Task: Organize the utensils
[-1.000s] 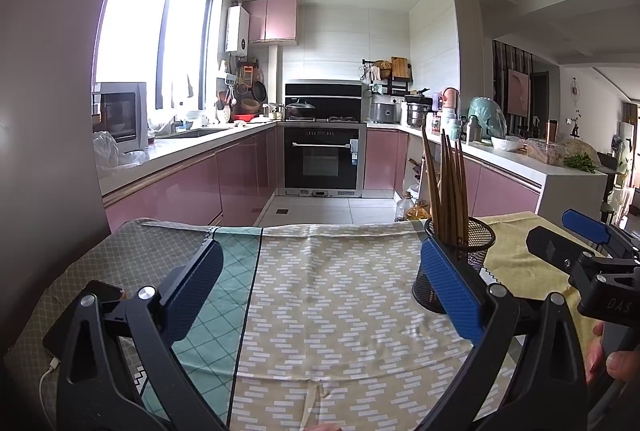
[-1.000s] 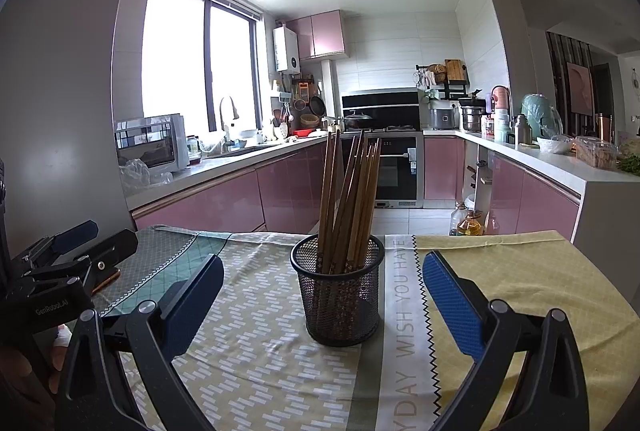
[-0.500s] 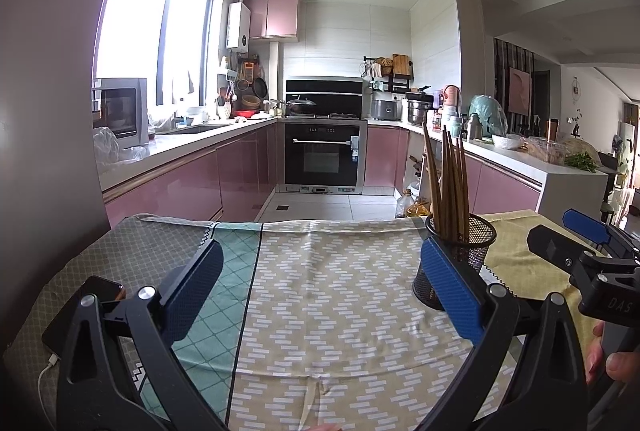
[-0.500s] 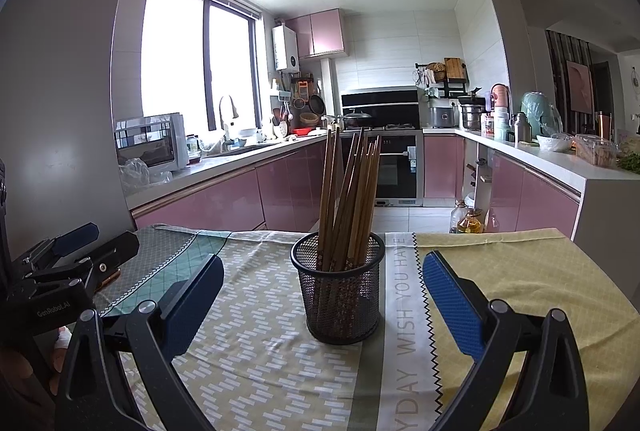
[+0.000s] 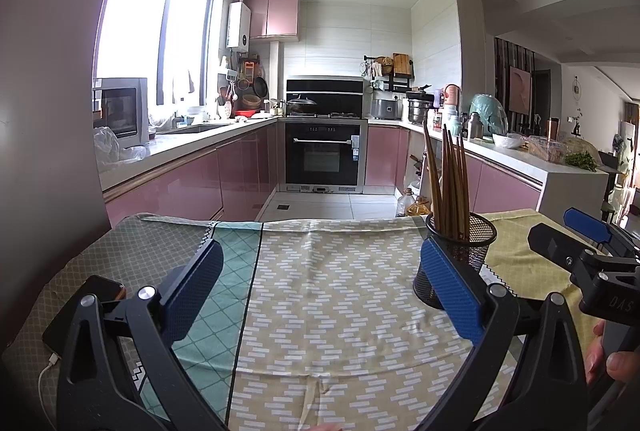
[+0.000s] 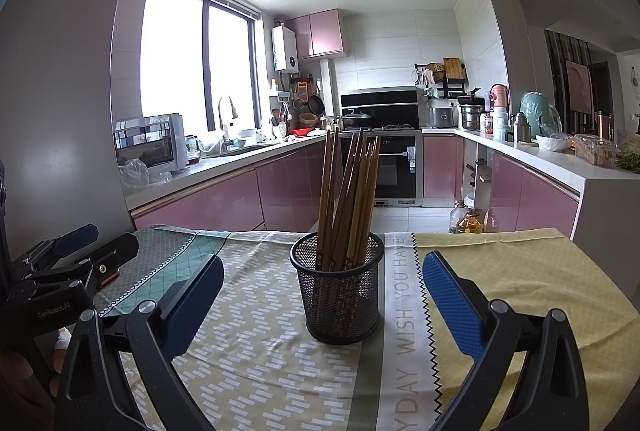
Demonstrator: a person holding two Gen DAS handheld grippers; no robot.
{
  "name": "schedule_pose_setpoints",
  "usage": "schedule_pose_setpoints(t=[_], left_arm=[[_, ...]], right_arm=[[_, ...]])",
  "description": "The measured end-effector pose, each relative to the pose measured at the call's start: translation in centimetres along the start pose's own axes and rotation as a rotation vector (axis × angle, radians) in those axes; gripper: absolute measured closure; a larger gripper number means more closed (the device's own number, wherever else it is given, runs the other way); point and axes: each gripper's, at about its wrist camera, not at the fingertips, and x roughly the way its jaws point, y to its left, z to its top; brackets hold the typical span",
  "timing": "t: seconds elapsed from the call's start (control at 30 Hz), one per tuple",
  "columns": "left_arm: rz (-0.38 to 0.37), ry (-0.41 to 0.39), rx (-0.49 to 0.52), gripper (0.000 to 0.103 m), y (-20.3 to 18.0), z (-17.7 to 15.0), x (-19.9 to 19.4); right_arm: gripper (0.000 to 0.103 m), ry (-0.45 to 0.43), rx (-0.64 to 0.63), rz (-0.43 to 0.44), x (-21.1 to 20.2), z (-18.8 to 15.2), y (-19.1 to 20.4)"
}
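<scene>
A black mesh holder (image 6: 338, 295) stands upright on the cloth-covered table, with several brown wooden chopsticks (image 6: 348, 199) standing in it. My right gripper (image 6: 320, 295) is open and empty, its blue pads on either side of the holder and a little short of it. In the left wrist view the holder (image 5: 464, 251) sits to the right, partly behind the right pad. My left gripper (image 5: 320, 283) is open and empty over the patterned cloth. The right gripper (image 5: 580, 251) shows at that view's right edge, and the left gripper (image 6: 72, 255) at the right wrist view's left edge.
A dark phone (image 5: 84, 307) with a white cable lies on the table's left side. The table's far edge (image 5: 320, 221) drops to the kitchen floor. Pink cabinets and an oven (image 5: 324, 159) stand beyond. A grey wall (image 5: 48, 111) is close on the left.
The left wrist view has tilted down slightly, so the scene sits a little higher in frame. The right gripper and the holder have barely moved.
</scene>
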Motion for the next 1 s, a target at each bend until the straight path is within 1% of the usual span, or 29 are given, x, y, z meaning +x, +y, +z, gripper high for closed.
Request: schedule_pose_setpoints(t=[1.0], left_arm=[[-0.001,0.009,0.0,0.006,-0.1,-0.15,0.03]], right_arm=[[0.006,0.003,0.009,-0.008,-0.09,-0.18,0.23]])
